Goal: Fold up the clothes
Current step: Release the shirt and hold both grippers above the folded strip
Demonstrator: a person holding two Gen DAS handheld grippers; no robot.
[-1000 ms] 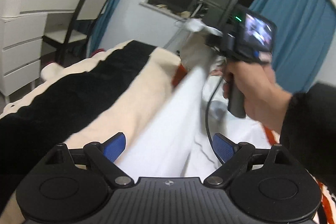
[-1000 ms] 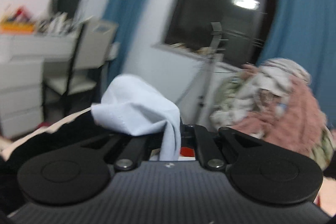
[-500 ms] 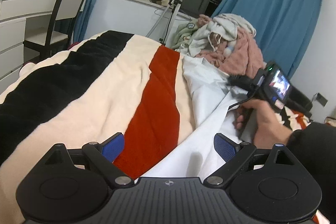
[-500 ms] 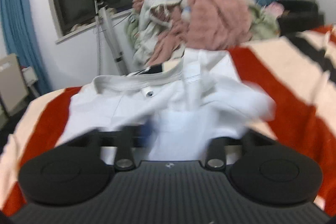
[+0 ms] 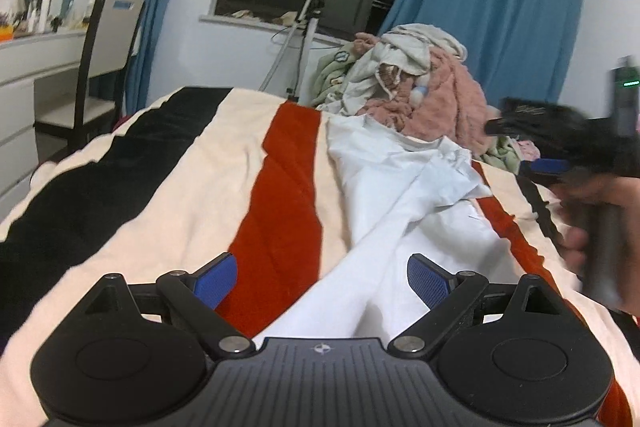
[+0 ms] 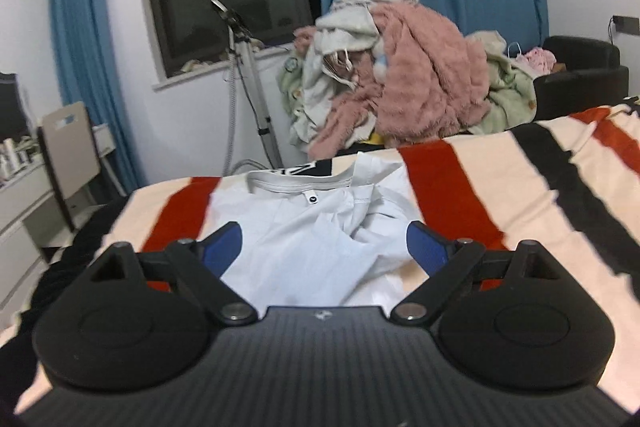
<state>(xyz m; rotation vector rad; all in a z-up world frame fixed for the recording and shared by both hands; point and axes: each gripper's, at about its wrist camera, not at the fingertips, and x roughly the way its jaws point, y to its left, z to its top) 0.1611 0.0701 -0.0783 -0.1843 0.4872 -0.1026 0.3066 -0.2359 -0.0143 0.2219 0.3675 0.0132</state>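
Left wrist view: the left gripper (image 5: pixel 322 277) hangs over the near edge of the bed, its jaws spread wide and holding nothing. A white shirt (image 5: pixel 404 203) lies lengthwise on the striped blanket (image 5: pixel 180 195), running from between the blue pads (image 5: pixel 214 277) to the far clothes pile (image 5: pixel 424 87). Only this view shows the person's hand (image 5: pixel 592 223), blurred at the right, holding the right gripper (image 5: pixel 548 167); its jaws cannot be read here. A chair (image 5: pixel 108 67) stands far left.

Right wrist view: the right gripper (image 6: pixel 324 247) faces the shirt's (image 6: pixel 304 227) collar end, a detail hidden from the other camera. Its jaws are opening, nothing pinched; the cloth lies below them, crumpled at the right. A black armchair (image 6: pixel 580 75) shows far right.
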